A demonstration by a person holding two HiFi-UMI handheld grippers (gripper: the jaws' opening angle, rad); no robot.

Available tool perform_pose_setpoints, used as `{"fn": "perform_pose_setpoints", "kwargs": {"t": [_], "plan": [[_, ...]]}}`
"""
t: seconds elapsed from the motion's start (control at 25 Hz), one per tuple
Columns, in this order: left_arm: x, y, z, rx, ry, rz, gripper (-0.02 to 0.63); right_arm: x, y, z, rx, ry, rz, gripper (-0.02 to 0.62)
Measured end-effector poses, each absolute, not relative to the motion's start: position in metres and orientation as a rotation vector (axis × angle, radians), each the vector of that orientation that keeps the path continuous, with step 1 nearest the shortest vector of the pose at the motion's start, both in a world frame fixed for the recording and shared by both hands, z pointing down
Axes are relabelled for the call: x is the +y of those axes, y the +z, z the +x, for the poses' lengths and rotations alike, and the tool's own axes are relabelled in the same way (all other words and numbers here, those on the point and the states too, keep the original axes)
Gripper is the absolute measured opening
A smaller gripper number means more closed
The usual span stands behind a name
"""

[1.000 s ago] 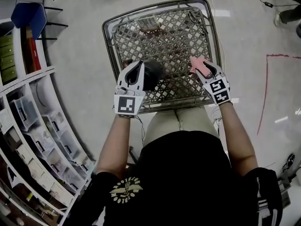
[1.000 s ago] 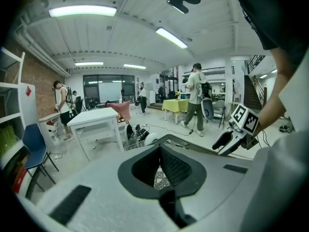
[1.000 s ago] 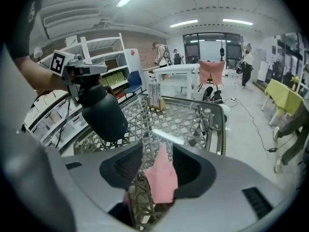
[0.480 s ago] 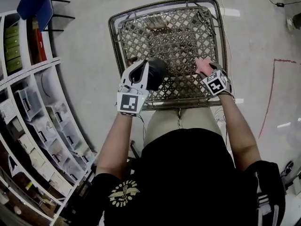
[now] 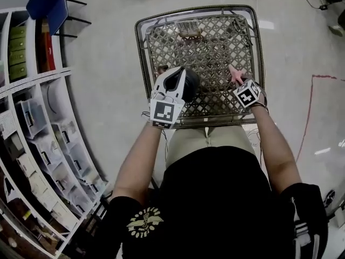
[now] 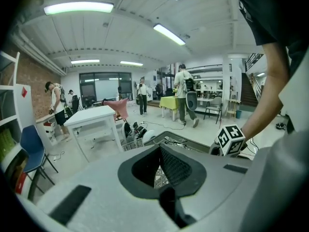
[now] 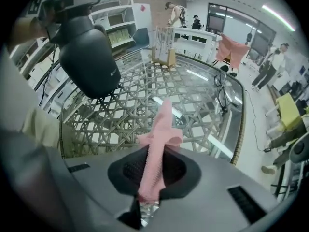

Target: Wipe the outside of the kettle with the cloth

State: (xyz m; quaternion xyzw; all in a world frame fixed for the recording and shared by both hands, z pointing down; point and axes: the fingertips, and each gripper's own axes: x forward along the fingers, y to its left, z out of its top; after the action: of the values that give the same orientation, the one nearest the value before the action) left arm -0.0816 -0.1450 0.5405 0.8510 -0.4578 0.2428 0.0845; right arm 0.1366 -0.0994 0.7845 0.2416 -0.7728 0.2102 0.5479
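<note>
Head view: left gripper (image 5: 173, 77) is clamped on the dark kettle (image 5: 190, 85) above the lattice table (image 5: 141, 42); right gripper (image 5: 240, 83), apart to its right, pinches the pink cloth (image 5: 234, 73). Left gripper view: jaws close together, kettle body not shown. Right gripper view: kettle (image 7: 89, 57) hangs upright, up and left of the cloth (image 7: 157, 139); its interior is not visible.

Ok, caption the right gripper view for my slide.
Right gripper pinches the pink cloth over the lattice table; left gripper holds the dark kettle aloft.
</note>
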Motion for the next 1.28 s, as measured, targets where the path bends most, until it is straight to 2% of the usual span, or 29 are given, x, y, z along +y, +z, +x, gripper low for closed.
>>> {"fn": "perform_pose_setpoints", "kwargs": {"t": [0.44, 0.84, 1.0, 1.28], "plan": [[-0.139, 0.556, -0.072, -1.285, 0.911, 2.585, 0.006, -0.130, 0.717, 0.033, -1.965, 0.348, 0.517, 0.037], [-0.135, 0.558, -0.068, -1.253, 0.965, 2.618, 0.006, -0.129, 0.683, -0.056, -2.099, 0.060, 0.214, 0.037], [-0.132, 0.556, -0.073, -1.227, 0.957, 2.617, 0.006, -0.109, 0.667, -0.064, -2.143, -0.035, 0.092, 0.037], [-0.136, 0.565, -0.075, -1.159, 0.951, 2.611, 0.006, -0.075, 0.663, -0.052, -2.177, 0.023, 0.133, 0.037]]}}
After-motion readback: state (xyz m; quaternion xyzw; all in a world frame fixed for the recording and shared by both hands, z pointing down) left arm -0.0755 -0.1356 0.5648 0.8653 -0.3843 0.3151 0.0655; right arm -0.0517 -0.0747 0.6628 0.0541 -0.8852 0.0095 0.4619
